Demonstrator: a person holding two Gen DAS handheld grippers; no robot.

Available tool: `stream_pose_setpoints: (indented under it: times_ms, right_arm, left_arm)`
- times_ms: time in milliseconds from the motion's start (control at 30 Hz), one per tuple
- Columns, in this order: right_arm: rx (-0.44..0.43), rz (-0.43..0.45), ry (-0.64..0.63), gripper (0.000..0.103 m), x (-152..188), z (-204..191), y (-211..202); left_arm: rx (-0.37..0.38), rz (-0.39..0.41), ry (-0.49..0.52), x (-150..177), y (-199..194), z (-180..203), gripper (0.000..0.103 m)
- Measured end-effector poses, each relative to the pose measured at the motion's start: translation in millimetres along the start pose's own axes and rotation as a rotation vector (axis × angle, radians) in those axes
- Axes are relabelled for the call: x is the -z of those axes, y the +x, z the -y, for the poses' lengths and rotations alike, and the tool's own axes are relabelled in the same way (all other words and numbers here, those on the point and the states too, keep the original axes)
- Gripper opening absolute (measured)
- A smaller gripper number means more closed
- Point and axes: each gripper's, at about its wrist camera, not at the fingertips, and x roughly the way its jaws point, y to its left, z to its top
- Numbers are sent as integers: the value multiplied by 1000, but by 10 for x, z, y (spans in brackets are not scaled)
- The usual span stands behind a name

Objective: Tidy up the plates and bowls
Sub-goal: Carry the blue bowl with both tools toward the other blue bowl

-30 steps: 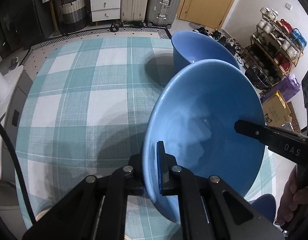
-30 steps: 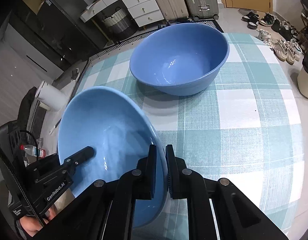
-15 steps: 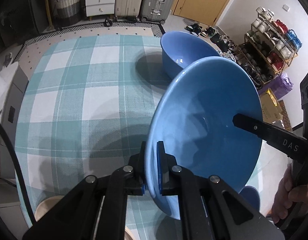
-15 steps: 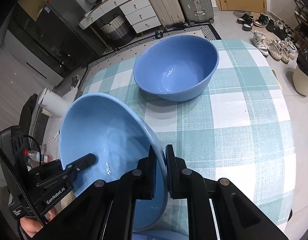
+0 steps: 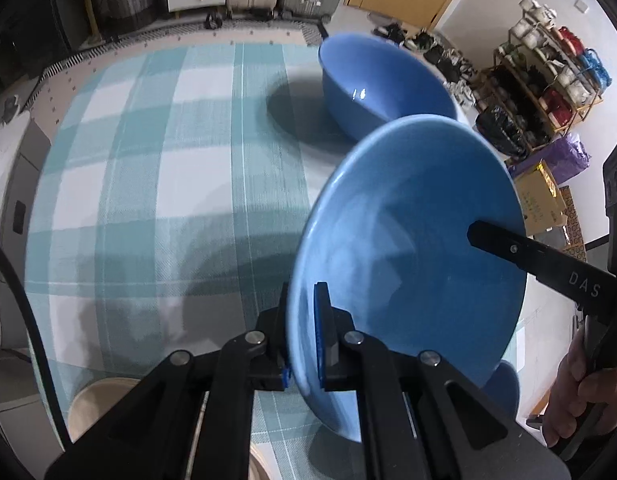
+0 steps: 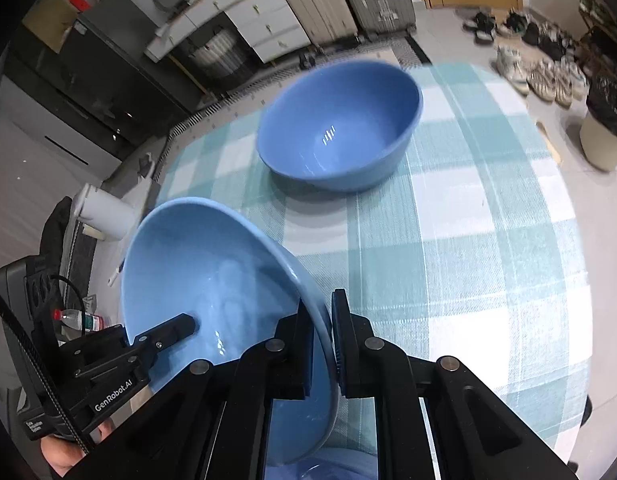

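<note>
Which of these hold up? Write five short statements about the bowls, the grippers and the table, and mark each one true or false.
1. The lifted bowl is gripped on its rim by both the left gripper and the right gripper. True.
2. The second bowl stands on the tablecloth. True.
3. The second bowl is red. False: it is blue.
4. The lifted bowl sits nested inside the second bowl. False: they are apart, with tablecloth between them.
5. The tablecloth is plain black. False: it is teal and white check.
</note>
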Motion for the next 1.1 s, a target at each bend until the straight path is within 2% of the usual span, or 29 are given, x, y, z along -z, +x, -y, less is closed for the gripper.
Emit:
stream_pose_setpoints:
  times_ms: [200,733,1100]
  right_arm:
    - [33,-68,6,10,24,68,268]
    - [62,-185,-46,10,203,63,702]
    - [40,-160,-24,9,133,69,641]
  left_arm:
    - [-12,-73,-7,54,292,-42,5]
    - [18,-123,-29,295,561,-109,10]
    - [55,-158,-26,195,391,-82,10]
